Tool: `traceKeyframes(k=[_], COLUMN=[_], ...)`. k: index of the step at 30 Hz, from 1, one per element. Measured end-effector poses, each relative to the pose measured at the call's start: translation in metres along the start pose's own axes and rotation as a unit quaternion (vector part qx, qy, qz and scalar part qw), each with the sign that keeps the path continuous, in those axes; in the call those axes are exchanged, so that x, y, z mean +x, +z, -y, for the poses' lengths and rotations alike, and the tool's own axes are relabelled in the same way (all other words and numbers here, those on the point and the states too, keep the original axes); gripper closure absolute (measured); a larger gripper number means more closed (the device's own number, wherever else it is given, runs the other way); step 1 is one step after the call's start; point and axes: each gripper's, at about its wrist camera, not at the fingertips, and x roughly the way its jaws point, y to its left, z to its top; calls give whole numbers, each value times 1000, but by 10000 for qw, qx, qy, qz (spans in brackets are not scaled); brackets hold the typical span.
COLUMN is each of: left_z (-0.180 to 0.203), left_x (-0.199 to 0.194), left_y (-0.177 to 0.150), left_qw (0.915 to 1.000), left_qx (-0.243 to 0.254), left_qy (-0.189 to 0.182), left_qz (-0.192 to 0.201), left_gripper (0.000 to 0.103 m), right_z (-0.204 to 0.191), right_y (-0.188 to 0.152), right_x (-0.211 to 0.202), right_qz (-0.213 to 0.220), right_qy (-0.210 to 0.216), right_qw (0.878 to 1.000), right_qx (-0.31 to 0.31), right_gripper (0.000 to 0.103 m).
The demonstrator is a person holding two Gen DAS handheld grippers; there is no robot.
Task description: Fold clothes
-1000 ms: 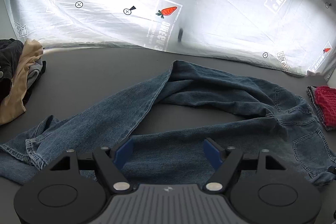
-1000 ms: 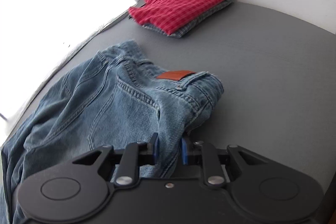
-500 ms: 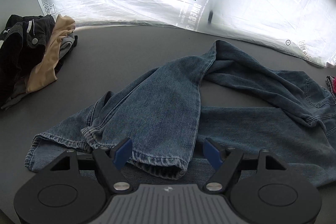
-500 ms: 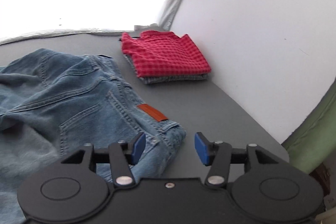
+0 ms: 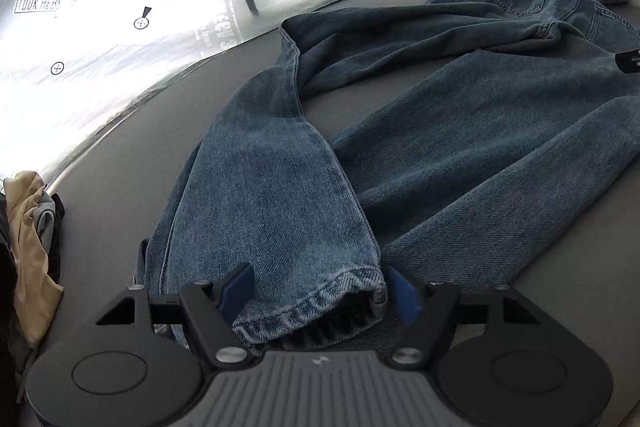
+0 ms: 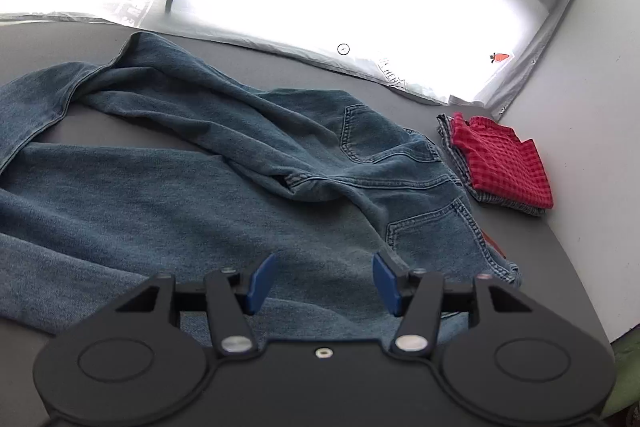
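Across the grey table (image 5: 120, 155) the blue jeans (image 5: 460, 147) lie sprawled, and everything else I place by them. They are not flat yet: one leg runs long beside my near edge, the other doubles back on itself so its hem (image 5: 312, 303) lands on top, which is why I judge that leg has to be straightened before any fold will hold.

Beyond the jeans' waistband sits the red checked shirt (image 6: 504, 163), folded on a small stack by the wall, well apart from the denim; I take it as the done pile, kept clear so the jeans have room. At the opposite end, past the hems, a heap of tan and dark clothes (image 5: 28, 227) waits unfolded.

With my left gripper (image 5: 316, 291) I straddle that top hem, jaws closing around it, the blue pads not yet pressing. My right gripper (image 6: 324, 283) hovers over the seat of the jeans near the back pocket (image 6: 432, 227), spread wide, holding nothing.
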Motion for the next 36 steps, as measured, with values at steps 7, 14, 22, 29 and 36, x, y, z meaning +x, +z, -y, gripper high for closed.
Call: traceKeyframes(k=[7, 14, 22, 29, 36], left_z=[-61, -227, -342, -235, -135], left_x=[-16, -10, 14, 20, 23], left_y=[29, 109, 96, -14, -78], left_qw=[9969, 9637, 9052, 9598, 9881], left_qx=[-553, -1963, -3770, -2672, -1327], left_qy=[135, 1217, 1742, 852, 407], left_qz=[536, 1340, 904, 68, -663], left_gripper=[88, 88, 26, 26, 30], right_z=[-18, -35, -45, -48, -68], right_y=[18, 49, 62, 53, 49], right_x=[10, 34, 33, 35, 25], right_qz=[-91, 81, 158, -48, 95], right_qy=[-236, -372, -402, -284, -7], right_qw=[9993, 9970, 9983, 9993, 9997], right_qx=[291, 671, 397, 257, -239], right_gripper=[48, 48, 44, 44, 44])
